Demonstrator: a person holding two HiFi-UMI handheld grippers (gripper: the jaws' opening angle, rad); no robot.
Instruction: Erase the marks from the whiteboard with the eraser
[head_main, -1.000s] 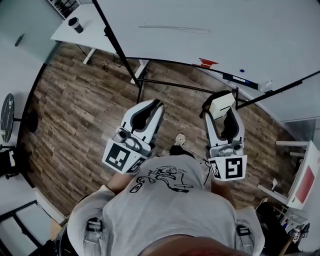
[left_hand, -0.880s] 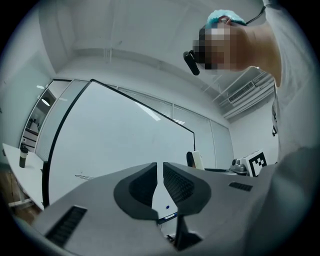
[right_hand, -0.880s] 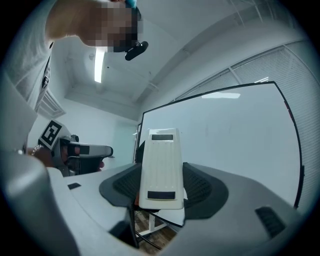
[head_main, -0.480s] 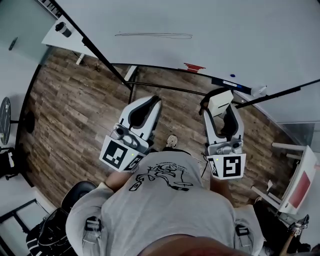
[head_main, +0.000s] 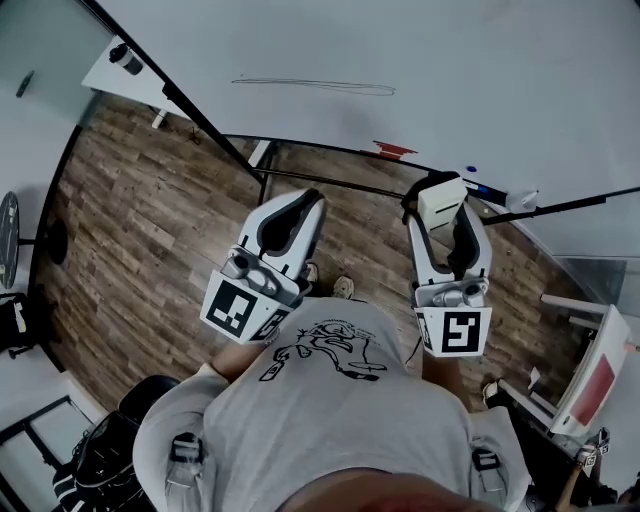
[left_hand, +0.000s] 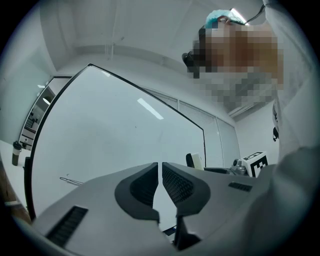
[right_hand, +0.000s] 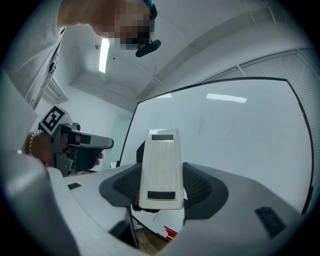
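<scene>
The whiteboard (head_main: 450, 60) runs off the top and right edges of the head view, so its full extent is not shown. In the right gripper view, my right fingers (right_hand: 202, 187) cover both long sides of the eraser (right_hand: 161, 170), and its wiping face is turned away. In the left gripper view, my left fingers (left_hand: 145, 187) hide the board's lower part. The red item (head_main: 395, 150) on the board's ledge is too small to identify.

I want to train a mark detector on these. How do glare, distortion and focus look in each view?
Head view: fisheye bends the whiteboard edges, light is even, the drawn line is crisp. Left gripper view: dark round vignette, a ceiling-light streak reflects on the whiteboard, the drawn line is tiny near the edge. Right gripper view: similar reflections, eraser sharp.
</scene>
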